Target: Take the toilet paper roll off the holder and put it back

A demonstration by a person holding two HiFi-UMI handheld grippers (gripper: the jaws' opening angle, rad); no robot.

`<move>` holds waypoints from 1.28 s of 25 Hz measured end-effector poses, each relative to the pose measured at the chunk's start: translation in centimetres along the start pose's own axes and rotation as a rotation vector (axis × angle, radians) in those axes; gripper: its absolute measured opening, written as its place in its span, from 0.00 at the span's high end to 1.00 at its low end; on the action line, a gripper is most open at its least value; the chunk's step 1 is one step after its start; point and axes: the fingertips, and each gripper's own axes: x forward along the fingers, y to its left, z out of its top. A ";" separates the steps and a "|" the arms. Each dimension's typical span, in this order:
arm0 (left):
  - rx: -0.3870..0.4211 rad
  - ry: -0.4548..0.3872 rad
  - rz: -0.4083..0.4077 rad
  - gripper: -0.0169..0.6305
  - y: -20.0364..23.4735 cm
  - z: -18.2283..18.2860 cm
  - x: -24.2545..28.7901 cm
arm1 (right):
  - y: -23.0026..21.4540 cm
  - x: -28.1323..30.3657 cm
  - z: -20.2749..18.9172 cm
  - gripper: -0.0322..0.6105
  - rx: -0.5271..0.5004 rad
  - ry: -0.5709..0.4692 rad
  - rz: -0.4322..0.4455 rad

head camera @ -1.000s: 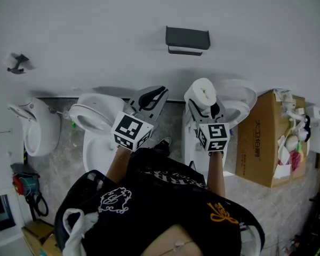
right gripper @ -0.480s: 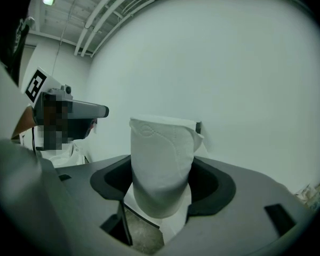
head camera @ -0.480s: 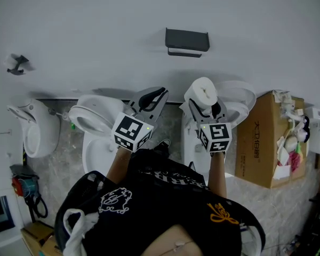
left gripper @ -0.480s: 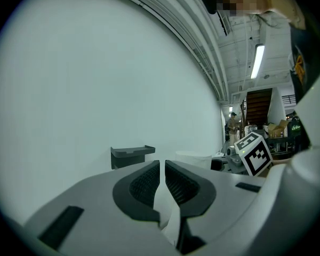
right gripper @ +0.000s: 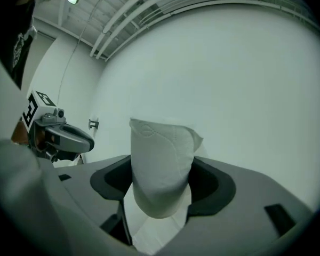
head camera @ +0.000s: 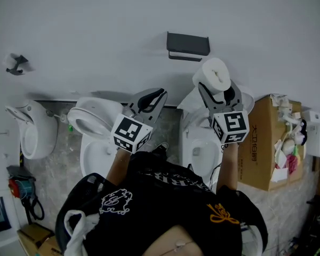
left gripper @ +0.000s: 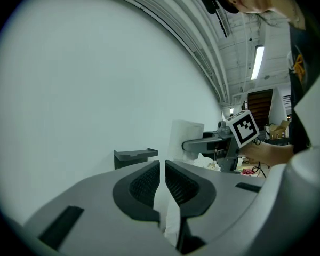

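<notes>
Since 1 s ago the R gripper (head camera: 217, 89) has gone up and a bit to the right w/ the roll (head camera: 213, 74), from over the toilets toward the wall (head camera: 96, 31). L gripper (head camera: 151, 97) hasn't shifted.

State now:
- R gripper: jaws spread wide and clamped on the roll's sides. Its own view shows the roll filling the gap, standing up out of the jaws, w/ a loose flap at the top edge.
- L gripper: jaws pressed together, only a thin slit left. A white sliver shows in the slit; can't tell if it's a scrap of paper or just white background.
- Roll: off the holder (head camera: 188, 44), in the air, touching nothing but the R jaws.

Key relation: in the head view the holder, a dark bracket on the wall w/ a pale bar under it, sits up and to the left of the roll, near but apart. Roll's long axis runs roughly along the jaws, core end facing up toward the head cam. The bar runs sideways along the wall. So, as I judge it, the roll needs turning until the core lines up w/ the bar, then sliding on from one end. R gripper is clearly the nearer one; L hangs lower and further left, free to steady the holder if needed.

Stage: roll is off, put-back half not yet done.
</notes>
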 end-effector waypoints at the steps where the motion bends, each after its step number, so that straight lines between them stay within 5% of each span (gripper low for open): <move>1: -0.001 -0.003 0.001 0.91 0.2 0.0 -0.1 | -0.3 0.4 0.9 0.46 -0.016 -0.013 0.003; 18: 0.001 -0.019 0.055 0.91 2.6 0.7 -0.1 | -2.9 11.6 10.0 0.46 -0.085 -0.131 0.095; 32: -0.015 -0.021 0.119 0.91 4.7 0.1 -1.6 | -2.2 20.4 3.2 0.46 -0.052 0.067 0.083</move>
